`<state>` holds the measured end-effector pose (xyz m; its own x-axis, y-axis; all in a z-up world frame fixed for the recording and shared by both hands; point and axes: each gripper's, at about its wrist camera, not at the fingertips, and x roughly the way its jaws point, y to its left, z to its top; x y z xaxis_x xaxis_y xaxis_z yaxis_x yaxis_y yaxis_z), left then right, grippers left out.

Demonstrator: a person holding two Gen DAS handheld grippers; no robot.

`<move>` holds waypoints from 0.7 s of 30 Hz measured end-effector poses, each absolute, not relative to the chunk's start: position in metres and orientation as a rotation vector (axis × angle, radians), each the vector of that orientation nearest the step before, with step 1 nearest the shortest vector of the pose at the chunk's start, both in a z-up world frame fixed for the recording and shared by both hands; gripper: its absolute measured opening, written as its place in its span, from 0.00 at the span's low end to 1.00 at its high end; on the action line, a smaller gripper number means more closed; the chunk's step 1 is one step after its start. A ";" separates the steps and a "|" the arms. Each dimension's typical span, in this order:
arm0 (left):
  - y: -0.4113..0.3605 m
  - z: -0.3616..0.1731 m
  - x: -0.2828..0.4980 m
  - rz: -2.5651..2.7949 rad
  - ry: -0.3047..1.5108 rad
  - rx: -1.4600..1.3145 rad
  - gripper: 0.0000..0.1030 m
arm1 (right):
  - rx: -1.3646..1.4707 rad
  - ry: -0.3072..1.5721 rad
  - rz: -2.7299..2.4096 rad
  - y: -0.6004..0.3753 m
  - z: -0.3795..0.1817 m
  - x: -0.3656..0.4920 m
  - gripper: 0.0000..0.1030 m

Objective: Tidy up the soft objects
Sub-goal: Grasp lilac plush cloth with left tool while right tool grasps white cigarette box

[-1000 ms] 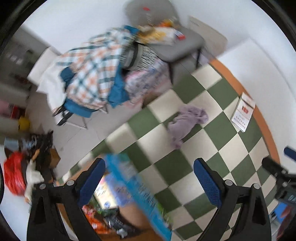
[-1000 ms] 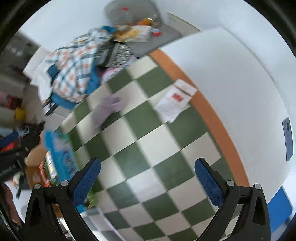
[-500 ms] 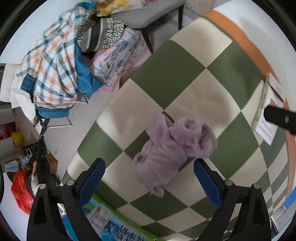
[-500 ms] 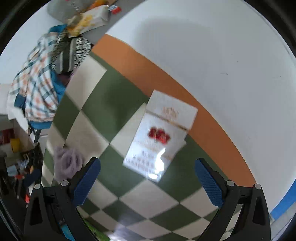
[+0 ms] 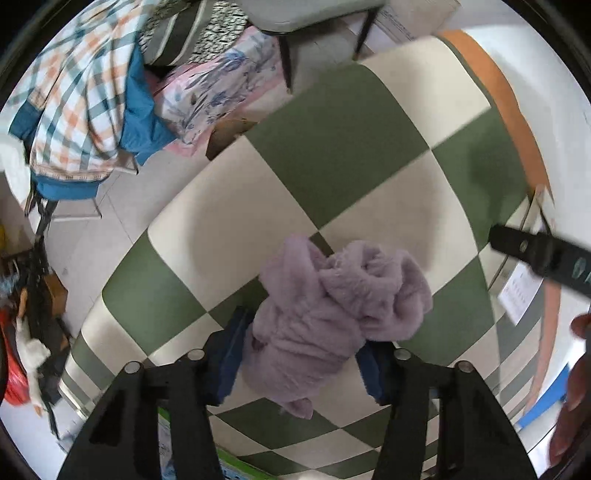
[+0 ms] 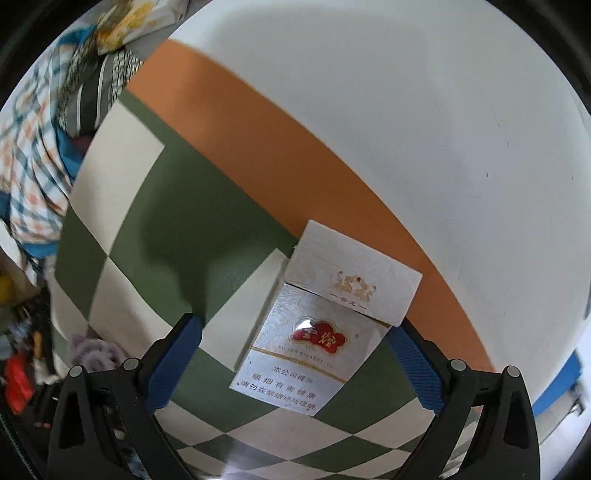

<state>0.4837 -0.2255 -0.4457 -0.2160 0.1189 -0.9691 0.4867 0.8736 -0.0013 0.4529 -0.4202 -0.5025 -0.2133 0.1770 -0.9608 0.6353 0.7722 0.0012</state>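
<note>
You had the left gripper [image 5: 301, 356] low over the checkered floor mat [image 5: 343, 133], pointing down and forward, its jaws narrowed around the lower part of the purple fluffy garment [image 5: 332, 310]. Both blue pads [image 5: 231, 354] pressed against the fabric on either side, so the jaws were holding the garment. The garment lay crumpled on the mat, its upper folds spreading beyond the jaws toward the orange border [image 5: 509, 107].

You held the right gripper [image 6: 295, 363] close above the same mat, tilted toward the white wall [image 6: 388, 110]. Its jaws stood wide, straddling the white cigarette carton [image 6: 321, 328]. The right pad sat just beside the carton's right edge; whether it touched I cannot tell. The left pad was apart from the carton. The carton lay flat on the mat, its far end over the orange border at the foot of the wall. Its lid flap looked shut, and nothing of its contents showed.

From the right wrist view, the garment [image 6: 94, 350] showed far to the left of the carton, well apart from it. In the left wrist view, part of your right gripper and your right hand [image 5: 574, 387] appeared to the right of the garment. Beyond the mat, a pile of plaid and floral cloth [image 5: 85, 99] rested on and around a chair [image 5: 314, 18].
</note>
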 end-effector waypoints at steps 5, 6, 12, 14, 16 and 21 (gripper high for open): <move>-0.217 -0.447 0.474 -0.306 1.810 0.381 0.46 | 0.564 1.734 -0.471 -0.407 -0.496 0.457 0.89; -0.214 -0.448 0.471 -0.294 1.826 0.357 0.46 | 0.548 1.730 -0.461 -0.405 -0.493 0.458 0.85; -0.201 -0.449 0.454 -0.277 1.889 0.205 0.49 | 0.411 1.800 -0.311 -0.391 -0.488 0.463 0.62; -0.200 -0.449 0.447 -0.288 1.901 0.163 0.49 | 0.352 1.827 -0.253 -0.385 -0.489 0.460 0.61; -0.198 -0.448 0.443 -0.295 1.894 0.156 0.49 | 0.289 1.865 -0.192 -0.376 -0.490 0.455 0.61; -0.199 -0.452 0.440 -0.334 1.901 0.114 0.65 | 0.248 1.876 -0.147 -0.366 -0.489 0.450 0.64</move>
